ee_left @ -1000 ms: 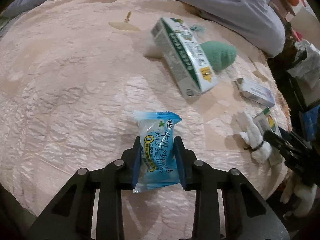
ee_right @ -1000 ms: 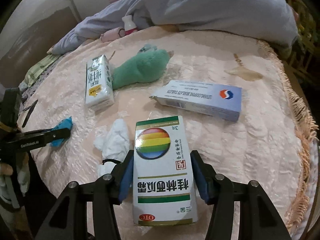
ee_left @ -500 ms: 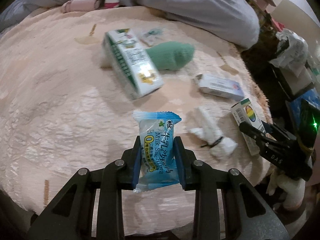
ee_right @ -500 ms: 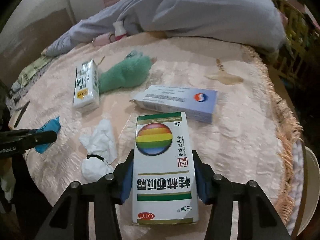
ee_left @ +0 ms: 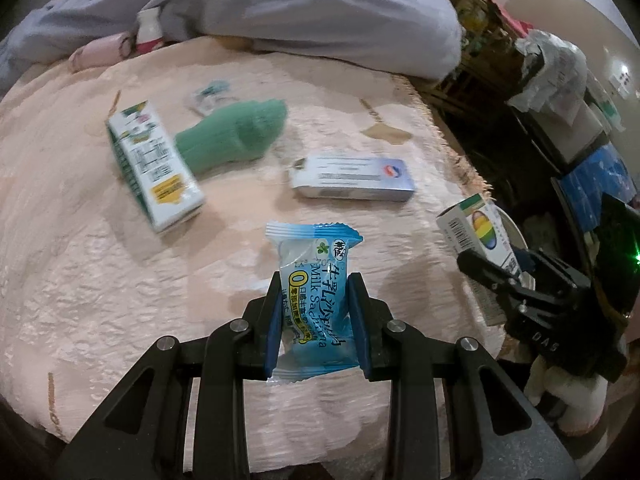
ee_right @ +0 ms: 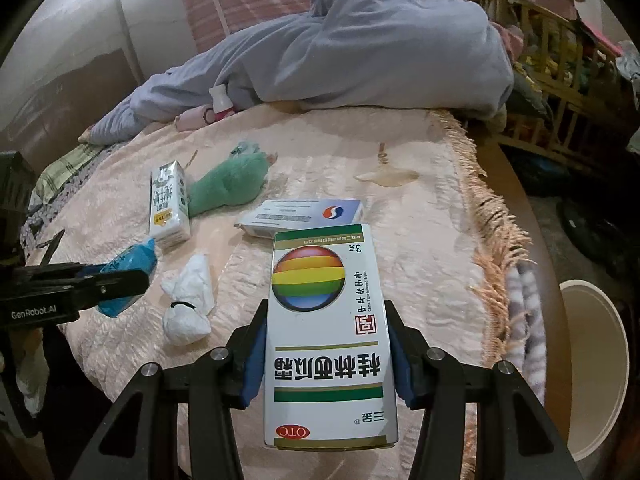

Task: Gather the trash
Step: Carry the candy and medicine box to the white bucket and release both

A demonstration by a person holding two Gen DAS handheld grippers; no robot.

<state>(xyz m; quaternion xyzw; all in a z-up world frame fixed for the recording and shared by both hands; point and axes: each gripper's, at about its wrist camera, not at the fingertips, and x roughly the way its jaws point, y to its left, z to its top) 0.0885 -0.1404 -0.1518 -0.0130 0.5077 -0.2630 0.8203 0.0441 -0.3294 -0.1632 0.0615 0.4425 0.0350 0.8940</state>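
My left gripper (ee_left: 315, 304) is shut on a blue candy wrapper (ee_left: 314, 280) and holds it above the peach bedspread (ee_left: 80, 260). My right gripper (ee_right: 326, 344) is shut on a white medicine box with a rainbow ball (ee_right: 326, 320); this box also shows in the left wrist view (ee_left: 476, 236), at the bed's right edge. Loose on the bed lie a milk carton (ee_right: 168, 206), a blue-white pill box (ee_right: 304, 216) and a crumpled white tissue (ee_right: 186, 304). A cream bin (ee_right: 596, 372) stands on the floor to the right of the bed.
A green plush toy (ee_right: 228, 190) lies beside the milk carton. A grey-blue duvet (ee_right: 360, 48) is piled along the far side. A small wrapper (ee_left: 210, 94) lies behind the toy. A wooden crib (ee_right: 552, 80) and clutter stand to the right.
Both grippers have swung to the right with their loads. The bed's right edge and the cream bin have come into the right wrist view.
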